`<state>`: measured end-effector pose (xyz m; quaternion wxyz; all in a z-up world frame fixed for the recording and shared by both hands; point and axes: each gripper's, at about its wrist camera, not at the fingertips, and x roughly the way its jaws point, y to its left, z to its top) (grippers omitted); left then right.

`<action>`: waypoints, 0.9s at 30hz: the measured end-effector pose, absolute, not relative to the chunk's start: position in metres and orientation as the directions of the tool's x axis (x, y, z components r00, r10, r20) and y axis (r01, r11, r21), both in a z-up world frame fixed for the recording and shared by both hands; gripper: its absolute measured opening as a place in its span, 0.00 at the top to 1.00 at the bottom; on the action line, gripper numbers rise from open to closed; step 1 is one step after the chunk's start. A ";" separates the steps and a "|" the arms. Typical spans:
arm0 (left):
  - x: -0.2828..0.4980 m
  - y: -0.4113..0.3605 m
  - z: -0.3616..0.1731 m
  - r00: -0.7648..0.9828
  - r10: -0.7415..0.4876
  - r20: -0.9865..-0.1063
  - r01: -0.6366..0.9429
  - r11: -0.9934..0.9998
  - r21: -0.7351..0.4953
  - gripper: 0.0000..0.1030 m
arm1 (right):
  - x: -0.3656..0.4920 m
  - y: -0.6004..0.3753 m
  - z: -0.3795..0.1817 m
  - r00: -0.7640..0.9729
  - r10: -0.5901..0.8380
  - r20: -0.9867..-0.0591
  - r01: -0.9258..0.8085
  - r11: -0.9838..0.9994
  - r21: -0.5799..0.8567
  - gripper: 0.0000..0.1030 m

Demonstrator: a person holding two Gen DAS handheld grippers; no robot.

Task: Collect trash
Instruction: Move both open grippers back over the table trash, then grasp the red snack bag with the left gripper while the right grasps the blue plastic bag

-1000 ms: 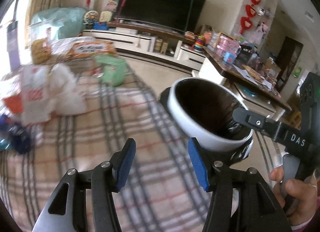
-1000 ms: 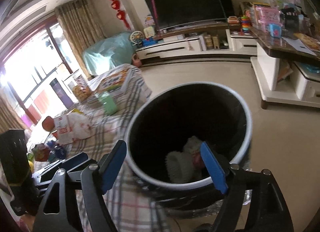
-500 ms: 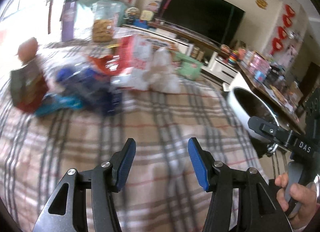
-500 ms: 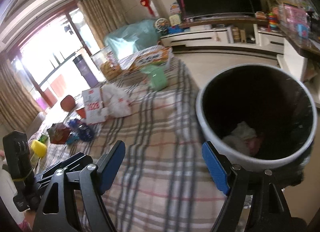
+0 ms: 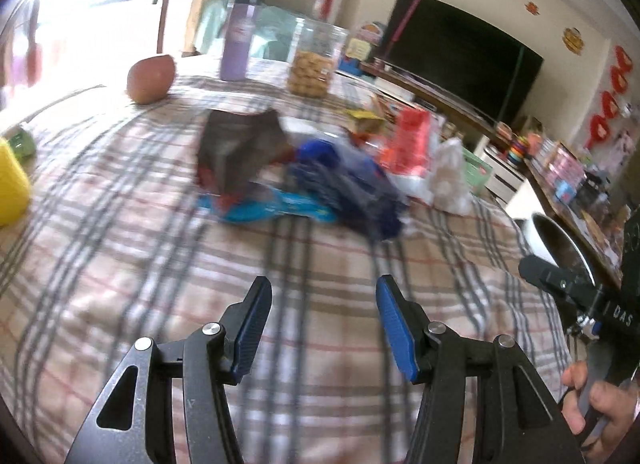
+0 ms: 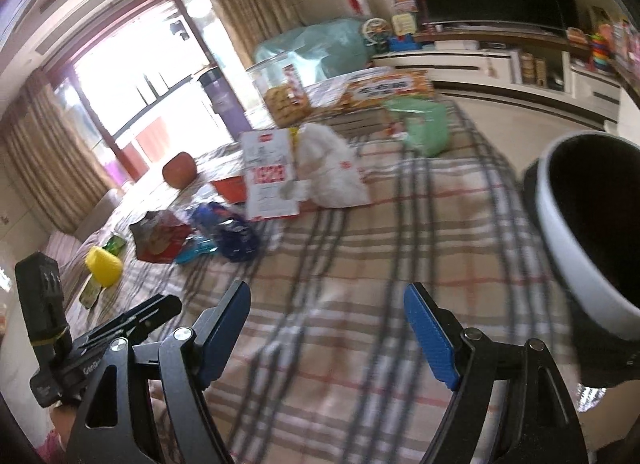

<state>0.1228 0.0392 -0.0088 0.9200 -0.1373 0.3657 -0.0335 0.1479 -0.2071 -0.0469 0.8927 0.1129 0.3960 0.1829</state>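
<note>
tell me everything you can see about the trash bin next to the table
The trash bin is a round bin with a smooth white outer wall and rim and a dark inside, probably a black liner. It stands upright just off the edge of the plaid tablecloth, mouth open, no lid visible. In the left wrist view only a slice of its rim shows. Its contents cannot be seen from here. Neither hand-held gripper touches it.

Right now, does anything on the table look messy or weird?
Yes. A heap of crumpled wrappers and a white plastic bag lies strewn in the middle of the checked tablecloth, not in the bin beside the table.
</note>
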 end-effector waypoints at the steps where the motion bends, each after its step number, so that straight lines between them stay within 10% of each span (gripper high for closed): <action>1: 0.122 0.045 -0.008 0.733 -0.155 -0.662 -0.049 0.959 -0.280 0.48 | 0.149 -0.201 -0.048 0.614 0.423 -0.666 -0.247 0.905 0.347 0.22; 21: 0.163 0.101 0.005 0.784 -0.097 -0.613 -0.107 0.952 -0.288 0.50 | 0.189 -0.122 -0.059 0.534 0.505 -0.678 -0.373 0.861 0.347 0.23; 27: 0.184 0.103 -0.015 0.748 -0.122 -0.652 -0.104 0.949 -0.297 0.82 | 0.208 -0.103 -0.068 0.516 0.501 -0.694 -0.383 0.860 0.336 0.31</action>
